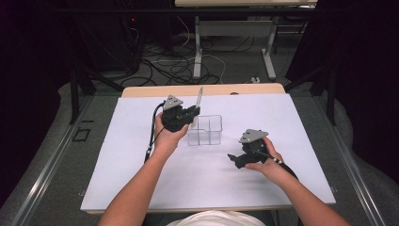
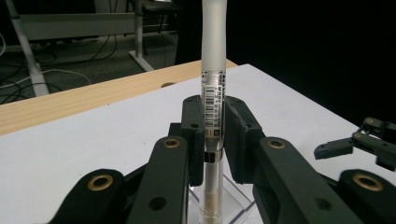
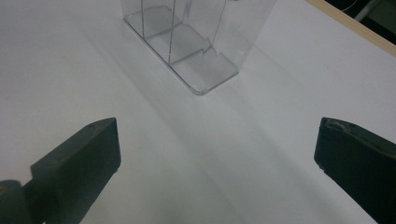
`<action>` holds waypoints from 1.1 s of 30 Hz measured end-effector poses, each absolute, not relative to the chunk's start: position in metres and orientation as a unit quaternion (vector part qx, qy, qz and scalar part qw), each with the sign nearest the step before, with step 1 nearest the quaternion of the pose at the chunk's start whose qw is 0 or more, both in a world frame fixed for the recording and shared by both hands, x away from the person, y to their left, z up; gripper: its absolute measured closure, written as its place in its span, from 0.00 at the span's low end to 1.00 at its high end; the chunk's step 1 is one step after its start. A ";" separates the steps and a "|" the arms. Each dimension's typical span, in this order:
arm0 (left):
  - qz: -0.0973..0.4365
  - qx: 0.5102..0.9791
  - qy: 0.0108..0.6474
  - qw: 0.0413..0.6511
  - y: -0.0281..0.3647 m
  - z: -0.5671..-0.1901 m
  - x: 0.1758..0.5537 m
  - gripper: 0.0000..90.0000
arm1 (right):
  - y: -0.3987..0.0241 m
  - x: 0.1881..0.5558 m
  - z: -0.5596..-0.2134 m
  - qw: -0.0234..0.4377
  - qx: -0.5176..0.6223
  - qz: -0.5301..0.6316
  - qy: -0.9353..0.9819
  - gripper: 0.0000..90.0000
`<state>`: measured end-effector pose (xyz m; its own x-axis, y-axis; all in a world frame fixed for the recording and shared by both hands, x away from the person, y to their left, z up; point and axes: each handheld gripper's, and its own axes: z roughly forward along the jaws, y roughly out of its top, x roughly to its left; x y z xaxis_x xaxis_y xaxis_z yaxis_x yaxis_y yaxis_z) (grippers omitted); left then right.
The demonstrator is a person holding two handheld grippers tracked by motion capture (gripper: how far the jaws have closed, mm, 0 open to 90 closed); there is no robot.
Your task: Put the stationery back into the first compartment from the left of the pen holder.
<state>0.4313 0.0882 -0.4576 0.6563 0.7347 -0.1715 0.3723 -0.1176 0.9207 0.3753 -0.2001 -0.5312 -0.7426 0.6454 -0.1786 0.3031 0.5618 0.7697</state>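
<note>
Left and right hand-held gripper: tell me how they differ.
The left hand-held gripper is shut on an upright pen; the right hand-held gripper is open and holds nothing. The left is at the clear organizer; the right sits apart from it over the white mat. Both have black jaws.

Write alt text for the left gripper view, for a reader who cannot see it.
The left gripper clamps a frosted pen upright between its two black jaws, the pen's lower end above a clear plastic organizer on the white table. At the right edge, the right gripper lies farther off with open jaws.
</note>
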 end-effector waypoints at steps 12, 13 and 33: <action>0.177 0.730 0.392 0.532 0.085 -0.471 0.442 0.88 | -0.199 0.376 -0.534 0.225 0.270 0.378 0.857 0.02; 0.176 0.731 0.394 0.529 0.085 -0.472 0.442 0.88 | -0.198 0.375 -0.534 0.222 0.271 0.375 0.858 0.03; 0.174 0.745 0.397 0.506 0.086 -0.491 0.440 0.88 | -0.196 0.375 -0.539 0.218 0.260 0.364 0.867 0.05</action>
<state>0.4397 0.0864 -0.4914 0.6237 0.7686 -0.1423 0.4155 -0.1717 0.8933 0.3752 -0.1961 -0.5386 -0.7694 0.6103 -0.1883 0.2933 0.5995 0.7446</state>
